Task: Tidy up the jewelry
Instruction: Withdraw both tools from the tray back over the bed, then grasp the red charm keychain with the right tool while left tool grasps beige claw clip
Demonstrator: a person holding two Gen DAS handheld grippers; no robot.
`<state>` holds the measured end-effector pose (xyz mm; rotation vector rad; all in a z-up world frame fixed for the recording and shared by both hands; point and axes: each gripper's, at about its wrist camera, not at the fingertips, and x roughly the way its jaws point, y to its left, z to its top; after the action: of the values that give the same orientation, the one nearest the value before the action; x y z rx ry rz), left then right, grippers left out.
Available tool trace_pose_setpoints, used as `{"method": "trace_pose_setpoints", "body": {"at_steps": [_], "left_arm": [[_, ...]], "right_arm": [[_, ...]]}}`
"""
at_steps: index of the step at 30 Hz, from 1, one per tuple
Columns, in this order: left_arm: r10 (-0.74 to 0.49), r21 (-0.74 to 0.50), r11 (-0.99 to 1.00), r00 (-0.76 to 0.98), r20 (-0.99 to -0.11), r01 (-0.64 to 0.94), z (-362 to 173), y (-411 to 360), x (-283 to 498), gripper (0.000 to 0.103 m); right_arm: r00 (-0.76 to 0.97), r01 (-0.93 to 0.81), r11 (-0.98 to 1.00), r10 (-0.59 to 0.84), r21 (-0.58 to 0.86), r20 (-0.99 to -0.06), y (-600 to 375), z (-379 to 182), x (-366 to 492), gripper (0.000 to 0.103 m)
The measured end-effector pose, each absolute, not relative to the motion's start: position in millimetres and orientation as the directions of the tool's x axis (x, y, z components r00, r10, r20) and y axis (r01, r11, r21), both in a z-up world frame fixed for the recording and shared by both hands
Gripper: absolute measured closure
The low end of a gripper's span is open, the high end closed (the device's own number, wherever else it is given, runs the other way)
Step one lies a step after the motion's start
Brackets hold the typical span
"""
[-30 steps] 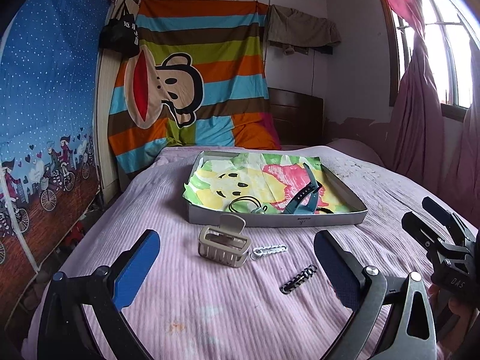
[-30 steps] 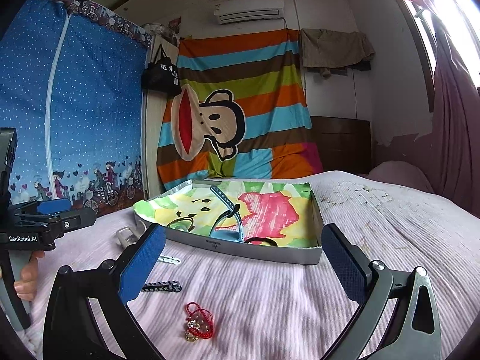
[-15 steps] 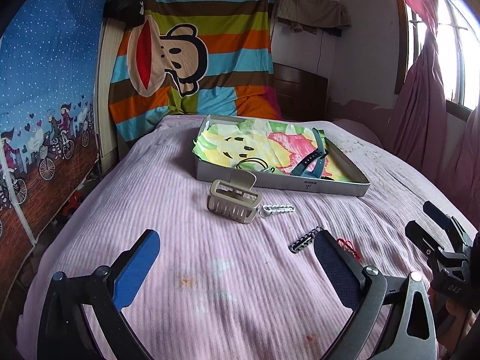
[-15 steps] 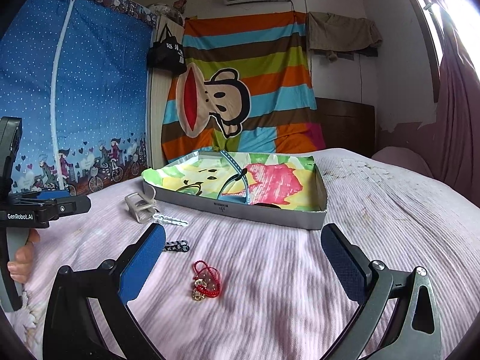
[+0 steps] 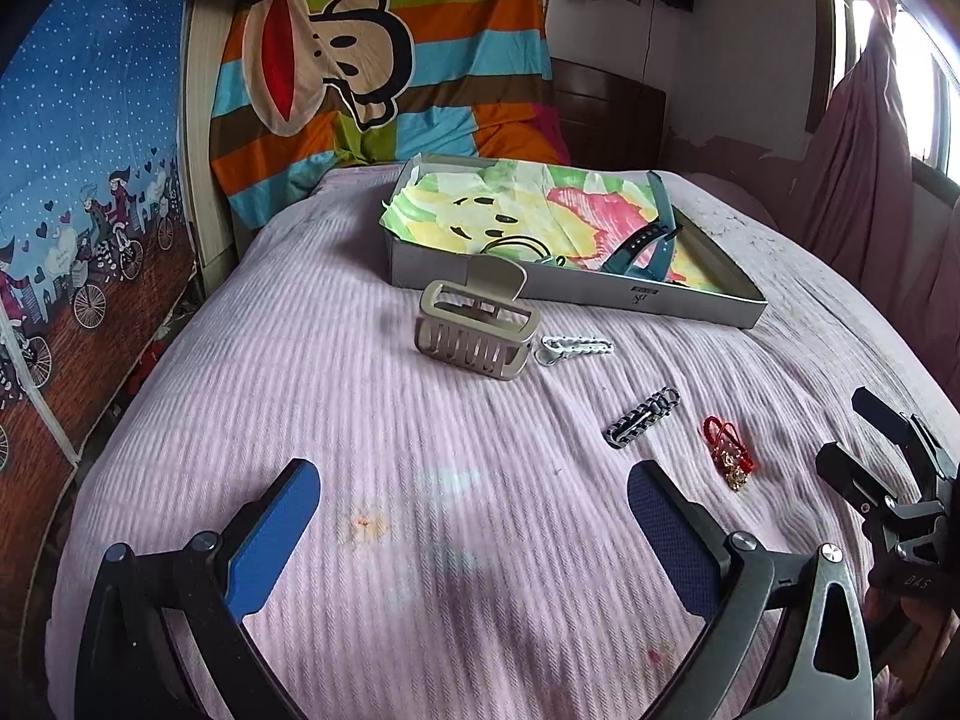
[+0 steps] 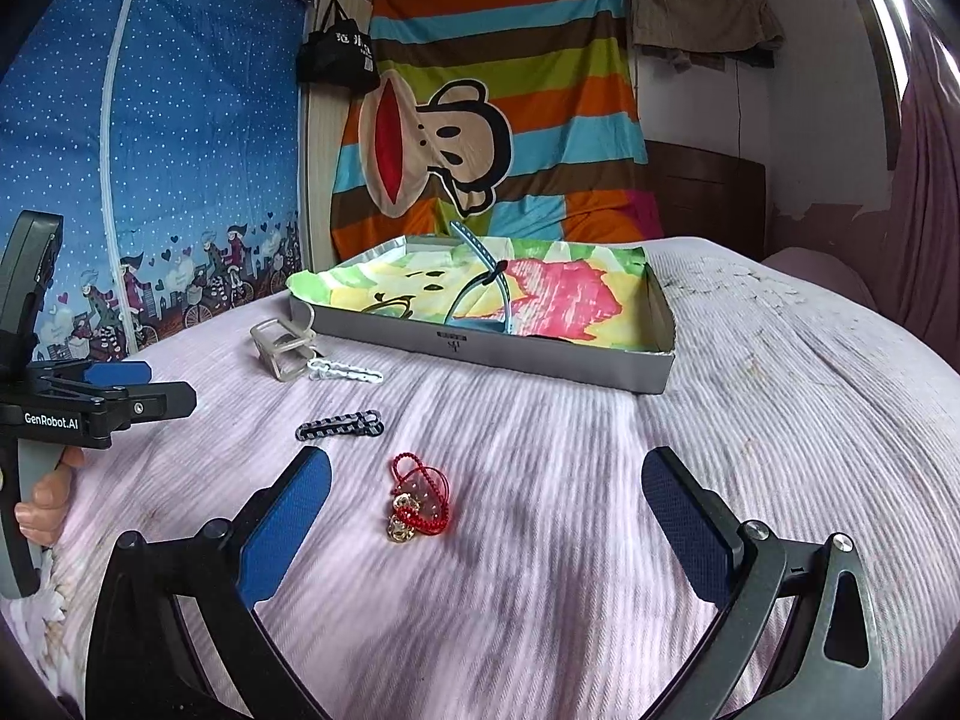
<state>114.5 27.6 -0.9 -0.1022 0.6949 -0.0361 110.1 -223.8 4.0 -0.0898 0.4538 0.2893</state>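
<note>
hovering above the pink bedspread (image 5: 300, 390), the left gripper (image 5: 474, 516) has its fingers (image 5: 273, 531) spread wide, released, grasping nothing and touching nothing. the right gripper (image 6: 486, 516) is in the same condition: blue-padded fingers (image 6: 285, 525) fully apart, empty, clear of the fabric. in the right wrist view the red cord bracelet with gold charms (image 6: 417, 504) lies between the two fingers, nearer the left-side one; judged from this framing, the spread stance is set for a pick of that piece.

outward from the fingers, the loose pieces lie apart from one another on the bed, each with open fabric around it, which leaves room for a finger on either side:
- red cord bracelet (image 5: 729, 453), closest to the right gripper.
- dark chain-pattern hair clip (image 5: 642, 417), just beyond it.
- white chain-pattern hair clip (image 5: 576, 348), touching or just beside the beige claw clip (image 5: 477, 330); contact cannot be confirmed.

behind them stands the shallow grey box (image 5: 690, 303), lined with bright printed paper. it already holds a teal watch strap (image 5: 651, 240) propped on the near wall, and dark hair ties (image 5: 516, 249). judged from the task, the box is the collection point, with four pieces outstanding.
</note>
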Motion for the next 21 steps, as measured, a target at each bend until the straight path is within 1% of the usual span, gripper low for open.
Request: {"method": "trace_pose_setpoints", "body": {"at_steps": [3, 6, 8, 10, 11, 13, 15, 17, 19, 20, 21], "left_arm": [[-0.079, -0.105, 0.994, 0.738, -0.67, 0.011, -5.3, 25.8, 122.6, 0.0], [-0.079, -0.093, 0.995, 0.727, -0.683, 0.02, -6.8, 23.6, 126.5, 0.0], [-0.075, -0.086, 0.996, 0.721, -0.688, 0.022, -6.7, 22.4, 129.4, 0.0], [-0.072, -0.077, 0.997, 0.717, -0.694, 0.026, -6.2, 21.1, 134.0, 0.0], [-0.071, -0.072, 0.997, 0.716, -0.694, 0.029, -5.6, 20.7, 136.8, 0.0], [-0.07, -0.066, 0.997, 0.715, -0.696, 0.034, -4.0, 20.7, 143.3, 0.0], [-0.064, -0.054, 0.998, 0.715, -0.696, 0.037, -2.4, 20.8, 151.0, 0.0], [-0.052, -0.037, 0.999, 0.716, -0.696, 0.036, -1.4, 20.9, 159.0, 0.0], [-0.04, -0.027, 0.999, 0.718, -0.695, 0.03, -0.9, 22.1, 166.6, 0.0], [-0.035, -0.024, 0.999, 0.719, -0.694, 0.025, -0.9, 22.5, 169.7, 0.0], [-0.03, -0.021, 1.0, 0.721, -0.692, 0.021, -0.6, 22.9, 172.5, 0.0]], "right_arm": [[0.824, -0.313, 0.95, 0.263, -0.016, -0.502, -219.2, -3.8, 119.2, 0.001], [0.792, -0.327, 0.945, 0.26, -0.025, -0.552, -212.1, -11.0, 128.1, 0.002], [0.774, -0.343, 0.939, 0.263, -0.032, -0.576, -206.5, -14.7, 132.0, 0.004], [0.76, -0.355, 0.934, 0.266, -0.035, -0.592, -202.1, -18.3, 134.2, 0.013], [0.753, -0.359, 0.933, 0.268, -0.034, -0.601, -200.5, -19.5, 135.5, 0.016], [0.739, -0.363, 0.931, 0.271, -0.026, -0.617, -198.9, -21.8, 138.4, 0.03], [0.725, -0.366, 0.931, 0.275, -0.015, -0.632, -198.3, -23.9, 141.5, 0.036], [0.706, -0.372, 0.928, 0.286, 0.005, -0.648, -197.7, -26.0, 144.5, 0.039], [0.691, -0.379, 0.925, 0.297, 0.019, -0.659, -196.6, -28.0, 145.3, 0.047], [0.684, -0.385, 0.923, 0.302, 0.023, -0.664, -195.8, -29.2, 145.7, 0.048], [0.678, -0.391, 0.92, 0.306, 0.025, -0.668, -194.3, -30.3, 146.0, 0.051]]}}
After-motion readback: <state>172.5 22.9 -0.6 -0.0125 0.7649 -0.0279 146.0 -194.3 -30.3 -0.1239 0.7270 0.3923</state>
